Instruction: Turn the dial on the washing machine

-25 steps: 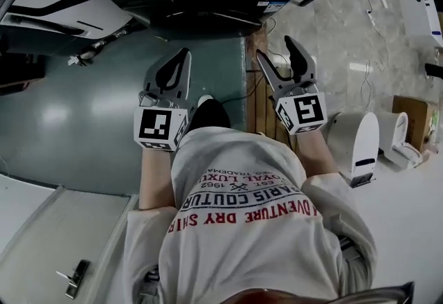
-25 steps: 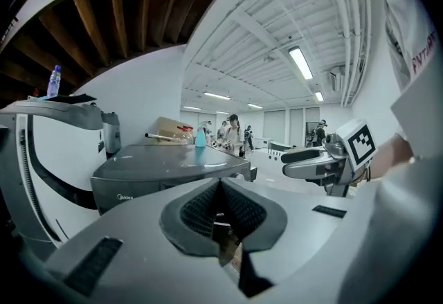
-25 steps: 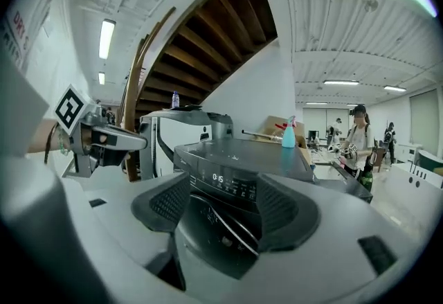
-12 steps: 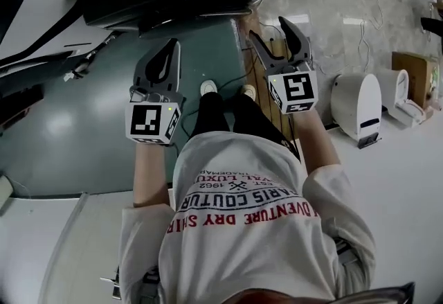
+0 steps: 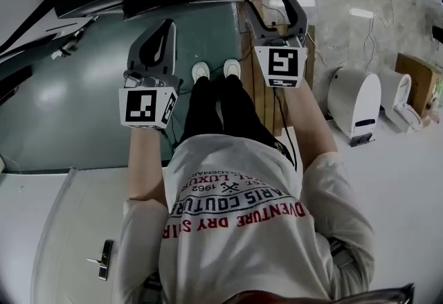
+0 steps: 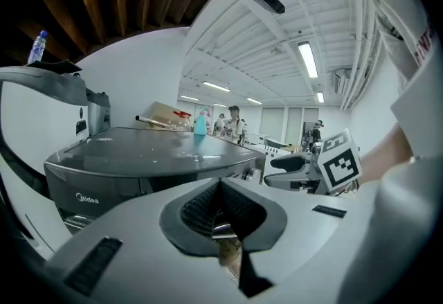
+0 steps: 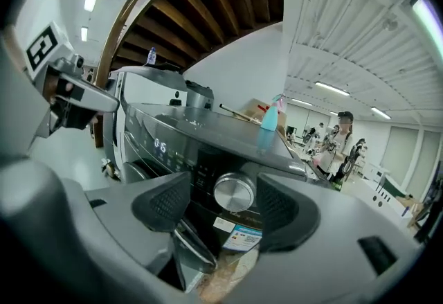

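Jaws of right gripper [image 7: 225, 207] apart, framing round silver metal dial [image 7: 234, 192], not touching. Dial at right end of front panel of dark grey washing machine [image 7: 173, 131]. Advance straight, centre dial, close evenly on rim, rotate about its axis. Jaws of left gripper [image 6: 223, 202] together, empty. Turquoise plastic spray bottle [image 7: 270, 115] upright on machine top; contents unreadable.

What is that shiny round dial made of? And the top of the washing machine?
The dial looks like metal, or plastic with a silver coat. It is silvery, with a brushed sheen and bright glints, and I cannot tell which. The washing machine's top looks like dark glossy plastic or glass: it is smooth and mirrors the blue bottle on it.
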Available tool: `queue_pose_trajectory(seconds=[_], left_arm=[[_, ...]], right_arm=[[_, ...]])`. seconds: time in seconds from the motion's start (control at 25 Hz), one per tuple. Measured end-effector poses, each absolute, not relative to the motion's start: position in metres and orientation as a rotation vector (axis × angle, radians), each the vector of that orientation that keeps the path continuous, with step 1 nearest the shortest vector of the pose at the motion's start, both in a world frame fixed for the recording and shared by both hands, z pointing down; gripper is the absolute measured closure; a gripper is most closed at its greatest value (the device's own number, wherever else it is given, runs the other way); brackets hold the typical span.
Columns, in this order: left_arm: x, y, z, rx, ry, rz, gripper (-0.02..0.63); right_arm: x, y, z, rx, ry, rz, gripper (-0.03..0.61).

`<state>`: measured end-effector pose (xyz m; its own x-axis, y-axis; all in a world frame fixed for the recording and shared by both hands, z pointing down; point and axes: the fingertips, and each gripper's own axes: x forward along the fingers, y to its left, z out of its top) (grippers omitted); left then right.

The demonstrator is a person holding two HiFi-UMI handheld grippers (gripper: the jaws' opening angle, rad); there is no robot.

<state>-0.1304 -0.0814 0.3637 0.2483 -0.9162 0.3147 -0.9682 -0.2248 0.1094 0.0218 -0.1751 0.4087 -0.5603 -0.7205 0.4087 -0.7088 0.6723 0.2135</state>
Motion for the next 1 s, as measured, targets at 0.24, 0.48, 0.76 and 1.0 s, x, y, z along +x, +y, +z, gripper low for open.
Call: queue_pose_trajectory(seconds=[0.24, 0.48, 0.76, 1.0], left_arm=[[-0.126, -0.096, 0.403, 2.145, -1.774, 0.263, 0.598], [-0.116, -0.091, 0.414, 2.165, -1.748, 0.299, 0.598], [-0.119, -0.088, 0.417, 2.194, -1.750, 0.344, 0.598], [-0.117, -0.089, 0.413, 2.210, -1.743, 0.371, 0.598]], right_arm=[[0.029, -0.203, 0.444, 1.129, -2.356, -0.110, 0.285], [0.027, -0.213, 0.462, 1.160, -2.329, -0.097, 0.285], [0.023, -0.225, 0.463, 1.216, -2.317, -0.046, 0.285], [0.023, -0.226, 0.462, 1.234, -2.304, -0.054, 0.287]])
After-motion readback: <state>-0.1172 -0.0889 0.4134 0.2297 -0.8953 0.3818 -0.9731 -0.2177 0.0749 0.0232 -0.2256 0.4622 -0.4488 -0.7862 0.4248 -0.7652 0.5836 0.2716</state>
